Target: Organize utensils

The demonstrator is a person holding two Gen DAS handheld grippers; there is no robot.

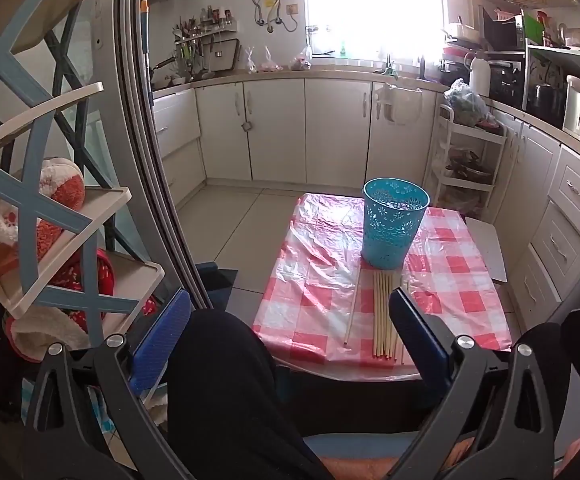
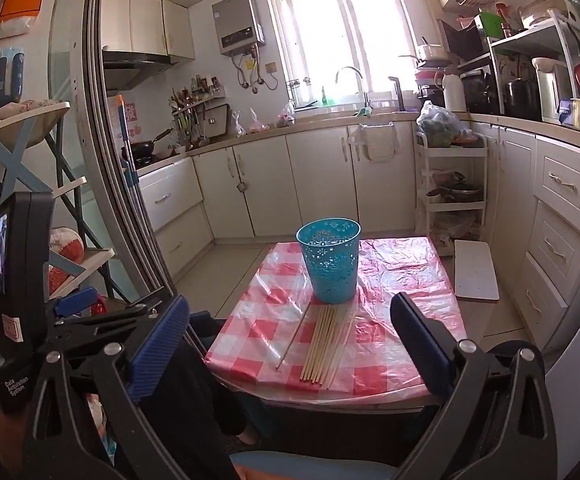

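Right wrist view alone shows left tool off counter's left edge. One teal perforated cup upright mid-counter. Chopsticks, thin pale sticks, about nine, flat just before cup, one apart leftward. Right tool, left tool: both wide open, empty.

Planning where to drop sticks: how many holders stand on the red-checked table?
1: a perforated turquoise plastic cup, upright, just beyond the pale wooden sticks lying flat. None looks hidden.
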